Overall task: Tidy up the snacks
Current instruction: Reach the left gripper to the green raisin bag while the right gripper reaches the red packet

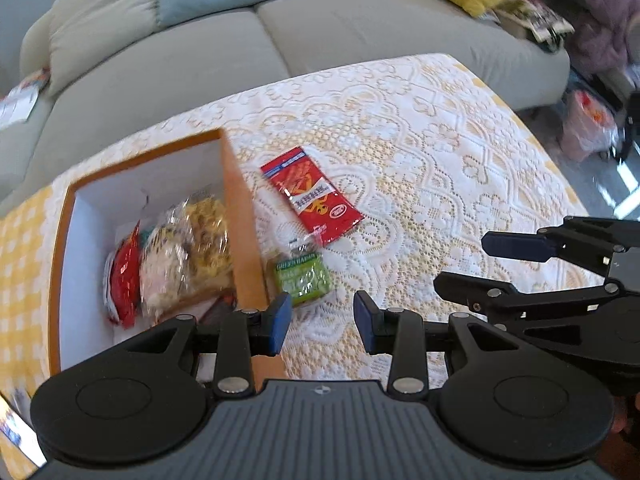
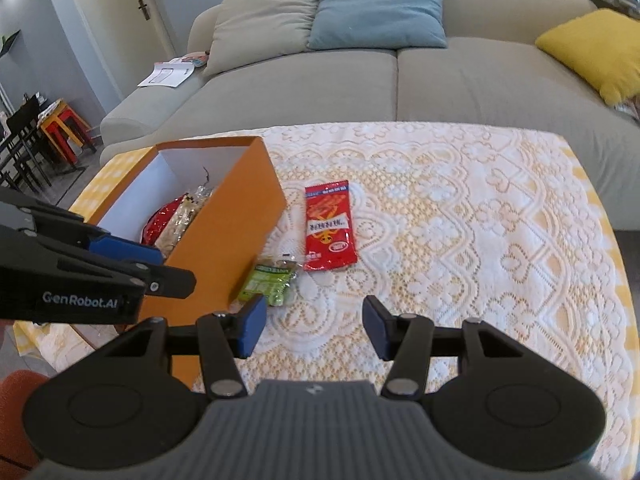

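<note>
We see both grippers over the lace cloth, fingers apart, nothing between them: left gripper, right gripper. Orange box holds a red pack and a clear bag, contents blurred, maybe noodles. Green packet lies against the box's outer wall; red sachet just beside it. Sofa behind.
</note>
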### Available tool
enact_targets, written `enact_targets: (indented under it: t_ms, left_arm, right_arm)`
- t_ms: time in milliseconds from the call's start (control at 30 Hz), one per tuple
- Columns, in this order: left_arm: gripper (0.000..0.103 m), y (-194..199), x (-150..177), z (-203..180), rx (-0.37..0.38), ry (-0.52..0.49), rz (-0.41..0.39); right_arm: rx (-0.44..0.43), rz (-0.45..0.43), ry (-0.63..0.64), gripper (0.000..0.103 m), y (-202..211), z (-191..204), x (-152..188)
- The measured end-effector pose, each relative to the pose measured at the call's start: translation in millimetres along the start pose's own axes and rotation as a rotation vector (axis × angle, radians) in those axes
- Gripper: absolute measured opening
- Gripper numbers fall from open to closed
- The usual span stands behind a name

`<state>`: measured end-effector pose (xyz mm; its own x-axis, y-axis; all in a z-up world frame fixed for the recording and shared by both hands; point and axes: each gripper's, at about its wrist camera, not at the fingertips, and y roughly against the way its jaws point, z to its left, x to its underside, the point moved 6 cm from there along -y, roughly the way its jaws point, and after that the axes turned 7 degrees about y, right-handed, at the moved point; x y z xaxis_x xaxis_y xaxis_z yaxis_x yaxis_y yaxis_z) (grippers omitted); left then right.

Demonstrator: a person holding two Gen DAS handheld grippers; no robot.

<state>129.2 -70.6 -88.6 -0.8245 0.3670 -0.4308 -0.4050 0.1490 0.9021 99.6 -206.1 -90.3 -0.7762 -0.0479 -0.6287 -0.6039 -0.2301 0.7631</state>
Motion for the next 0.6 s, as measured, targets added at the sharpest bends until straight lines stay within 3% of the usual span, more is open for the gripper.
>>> enact_targets:
  t_ms: [300, 467, 533, 600]
  left_arm:
    - [0.043, -32, -20, -6, -0.02, -0.121, 0.072]
    - [0.043, -57, -18, -18, -0.011, -0.323, 0.142]
    - [0.043, -70, -14, -19, -0.005, -0.365, 0.21]
    - [0.043, -85, -14, -15, -0.038, -0.331, 0.288]
  right_arm:
    - [-0.007, 0.029, -0.032, 0.052, -26, -25, 8]
    - [-0.021, 0.053, -0.012, 0.052, -48, -31, 10]
    - [-0.017, 0.061, -0.021, 0.052, -54, -37, 11]
    - [-0.026, 0.068, -0.043, 0.052, -60, -43, 12]
